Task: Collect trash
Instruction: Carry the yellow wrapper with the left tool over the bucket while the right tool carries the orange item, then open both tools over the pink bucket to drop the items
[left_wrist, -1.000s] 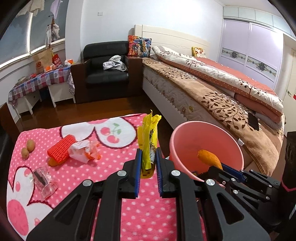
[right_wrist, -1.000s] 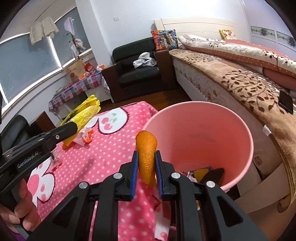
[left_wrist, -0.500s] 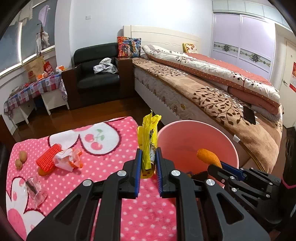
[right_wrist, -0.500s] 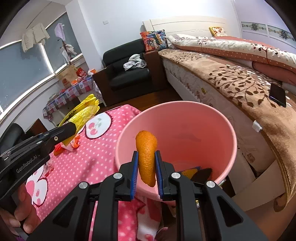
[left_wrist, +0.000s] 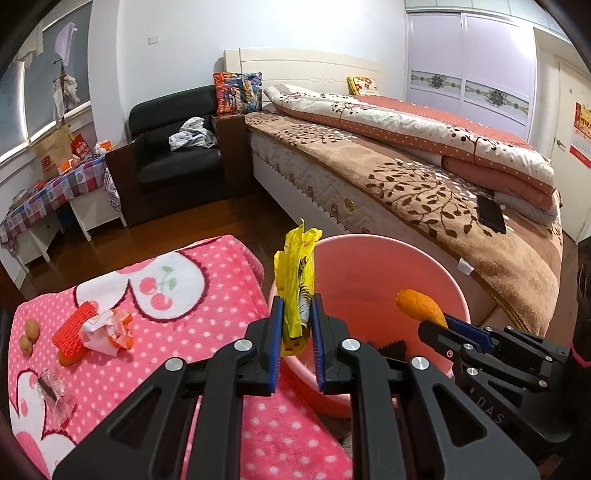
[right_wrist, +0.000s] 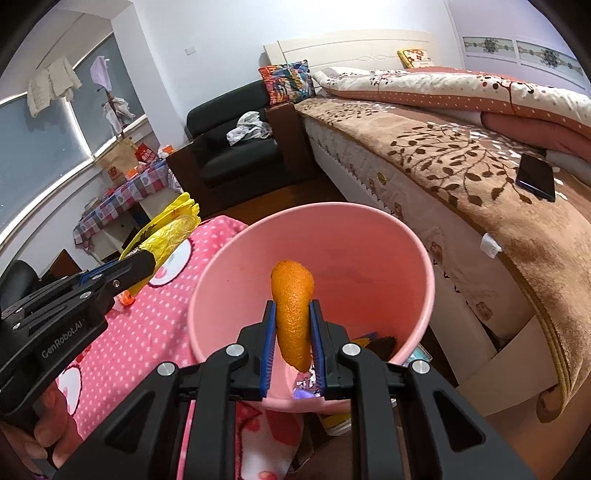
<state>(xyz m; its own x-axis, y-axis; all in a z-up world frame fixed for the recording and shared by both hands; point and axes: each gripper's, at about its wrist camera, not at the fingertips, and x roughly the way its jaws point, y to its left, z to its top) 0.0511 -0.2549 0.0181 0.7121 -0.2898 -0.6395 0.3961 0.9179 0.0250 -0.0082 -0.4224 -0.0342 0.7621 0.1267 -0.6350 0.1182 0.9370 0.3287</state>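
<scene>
A pink bucket (left_wrist: 376, 258) (right_wrist: 373, 229) stands beside a pink dotted blanket (left_wrist: 177, 295). My left gripper (left_wrist: 297, 314) is shut on a yellow plastic wrapper (left_wrist: 297, 269), held at the bucket's near-left rim; the wrapper also shows in the right wrist view (right_wrist: 166, 232). My right gripper (right_wrist: 292, 325) is shut on an orange peel (right_wrist: 293, 314) above the bucket's opening; the peel also shows in the left wrist view (left_wrist: 421, 308). Some trash lies in the bucket's bottom (right_wrist: 380, 343).
On the blanket lie an orange foam net (left_wrist: 74, 328), a crumpled white-and-orange wrapper (left_wrist: 107, 332), a clear wrapper (left_wrist: 55, 391) and two small brown fruits (left_wrist: 29, 332). A bed (left_wrist: 424, 177) with a phone (left_wrist: 491, 218) is on the right; a black armchair (left_wrist: 177, 162) stands behind.
Both grippers have moved right toward the bucket. The orange peel now hangs over the bucket's inside, and the yellow wrapper has reached its rim.
</scene>
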